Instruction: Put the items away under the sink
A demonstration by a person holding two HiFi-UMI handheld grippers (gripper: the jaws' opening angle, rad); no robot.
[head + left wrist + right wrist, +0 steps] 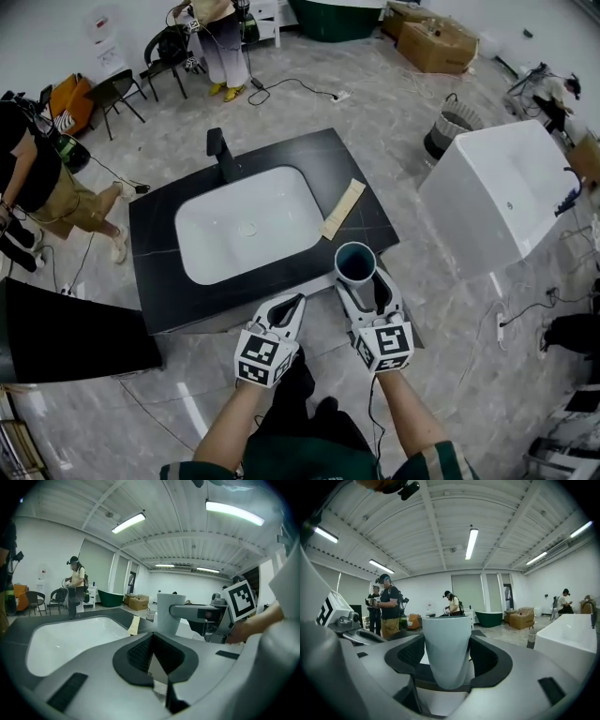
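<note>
A: Grippers?

B: Right gripper [446,663] is clamped on a pale cup [446,644], upright, a jaw pad on each side. Left gripper [153,641] is closed tip to tip with nothing in it.

A: Where's the cup against the vanity?

B: In the head view the cup [356,262] sits over the front right edge of the black counter [155,234]. The left gripper [286,309] is over the front edge too, just beside the right gripper [366,292].

A: Room to move?

B: There's bare floor [427,309] between the counter and the white bathtub [506,202] on the right. The basin [248,234] takes the counter's middle, with the faucet [219,150] at the back and a beige strip [342,208] right of the basin, near the cup.

A: View differences?

B: Only the head view looks into the cup's dark mouth. The left gripper view shows the cup [170,613] side-on, with the right gripper [206,613] on it. The right gripper view sees only the cup's outer wall, with people standing behind.
</note>
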